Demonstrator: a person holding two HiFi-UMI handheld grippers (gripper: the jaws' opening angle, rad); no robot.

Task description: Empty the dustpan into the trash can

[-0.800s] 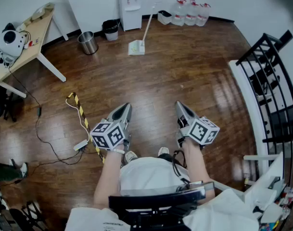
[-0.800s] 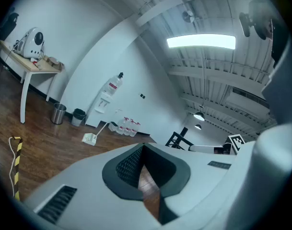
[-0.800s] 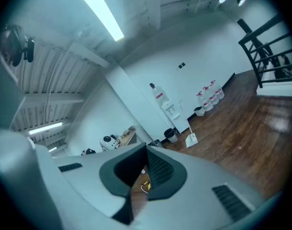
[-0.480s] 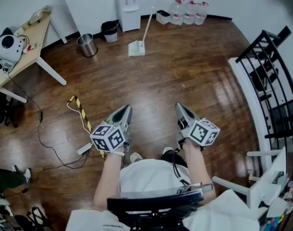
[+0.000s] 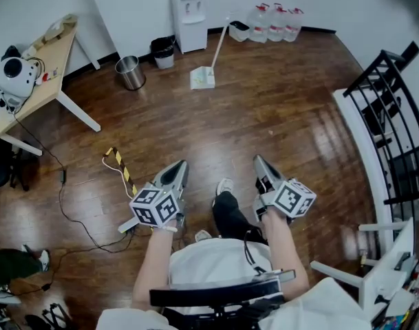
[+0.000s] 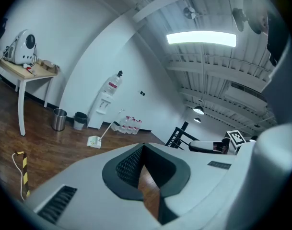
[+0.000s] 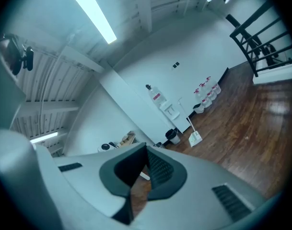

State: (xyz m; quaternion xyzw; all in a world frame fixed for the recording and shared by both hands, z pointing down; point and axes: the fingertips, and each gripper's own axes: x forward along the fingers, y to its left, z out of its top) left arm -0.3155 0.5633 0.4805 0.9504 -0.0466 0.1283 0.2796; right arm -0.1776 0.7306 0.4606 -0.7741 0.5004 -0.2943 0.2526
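A white dustpan (image 5: 203,78) with a long upright handle stands on the wooden floor far ahead, near the back wall. Left of it are a steel trash can (image 5: 131,72) and a small black bin (image 5: 163,51). My left gripper (image 5: 177,168) and right gripper (image 5: 259,162) are held side by side close to my body, both shut and empty, far from the dustpan. The left gripper view shows the dustpan (image 6: 94,141) and steel can (image 6: 59,120) small in the distance. In the right gripper view the dustpan (image 7: 195,138) sits beside the black bin (image 7: 172,136).
A water dispenser (image 5: 188,11) and several water bottles (image 5: 274,22) line the back wall. A wooden table (image 5: 47,67) stands at the left, a black railing (image 5: 391,129) at the right. A cable with striped tape (image 5: 120,169) lies on the floor by my left gripper.
The person has stepped forward: a leg and shoe now show between the grippers, and the floor has shifted in view. Both grippers keep their pose and stay shut.
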